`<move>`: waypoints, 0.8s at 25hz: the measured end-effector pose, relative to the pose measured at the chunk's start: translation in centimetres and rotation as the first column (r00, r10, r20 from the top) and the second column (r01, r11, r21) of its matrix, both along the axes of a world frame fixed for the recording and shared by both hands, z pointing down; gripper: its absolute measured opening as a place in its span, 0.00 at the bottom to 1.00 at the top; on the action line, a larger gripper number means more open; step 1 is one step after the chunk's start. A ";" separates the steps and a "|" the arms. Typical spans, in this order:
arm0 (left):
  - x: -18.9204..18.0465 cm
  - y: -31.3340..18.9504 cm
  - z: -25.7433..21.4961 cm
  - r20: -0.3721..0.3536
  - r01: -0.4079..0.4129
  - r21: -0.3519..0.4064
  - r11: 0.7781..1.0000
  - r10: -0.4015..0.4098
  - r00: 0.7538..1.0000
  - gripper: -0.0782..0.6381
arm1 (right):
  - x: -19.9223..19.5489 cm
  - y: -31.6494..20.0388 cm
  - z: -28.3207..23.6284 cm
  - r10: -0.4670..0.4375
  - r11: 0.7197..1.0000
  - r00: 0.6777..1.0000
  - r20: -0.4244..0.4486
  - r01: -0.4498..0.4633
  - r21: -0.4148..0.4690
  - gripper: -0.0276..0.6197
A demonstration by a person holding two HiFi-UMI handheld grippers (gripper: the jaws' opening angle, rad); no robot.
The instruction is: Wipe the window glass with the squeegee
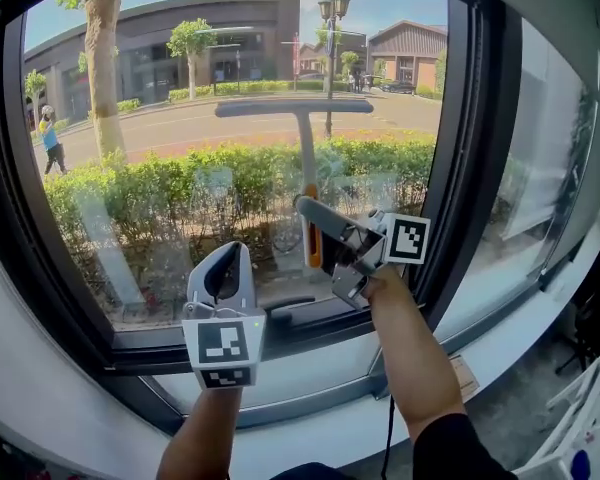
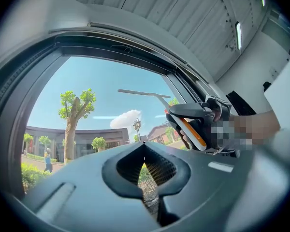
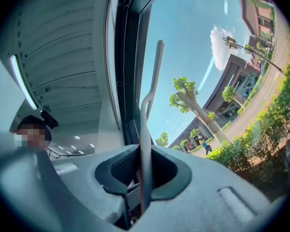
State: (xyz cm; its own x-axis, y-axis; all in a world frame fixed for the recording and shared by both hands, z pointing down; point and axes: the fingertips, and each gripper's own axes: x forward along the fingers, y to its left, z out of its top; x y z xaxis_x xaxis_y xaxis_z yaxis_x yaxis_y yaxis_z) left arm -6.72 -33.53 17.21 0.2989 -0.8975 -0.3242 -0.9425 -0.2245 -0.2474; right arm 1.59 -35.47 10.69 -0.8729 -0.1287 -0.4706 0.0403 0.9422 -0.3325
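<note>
Two fingers of the right gripper [image 1: 318,220] pinched the thin T-shaped squeegee [image 1: 306,143] against smooth window glass [image 1: 160,78]; the left gripper [image 1: 232,258] fingers were closed, empty.

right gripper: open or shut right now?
Shut. The right gripper clamps the squeegee: in its own view the handle runs up between both jaws with no gap either side.

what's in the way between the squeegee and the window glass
Nothing visible. The right gripper is shut on the squeegee, whose blade is up at the glass with open pane around it. The left gripper sits lower and off to the side, shut and empty.
</note>
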 end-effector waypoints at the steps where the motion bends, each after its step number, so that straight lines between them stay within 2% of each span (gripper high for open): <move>1: -0.1 0.0 0.4 -0.002 -0.004 -0.009 1.000 0.004 1.000 0.12 | 0.2 0.0 0.5 0.006 1.000 1.000 -0.002 -0.006 -0.009 0.11; 14: -1.5 0.9 3.4 -0.048 -0.059 -0.073 0.996 0.056 0.997 0.12 | 0.6 0.3 2.3 0.068 0.996 0.998 -0.017 -0.069 -0.050 0.12; 20: -0.9 1.4 2.2 -0.028 -0.029 -0.034 0.999 0.029 0.999 0.12 | 1.1 1.0 1.7 0.052 0.999 0.998 -0.019 -0.052 0.002 0.11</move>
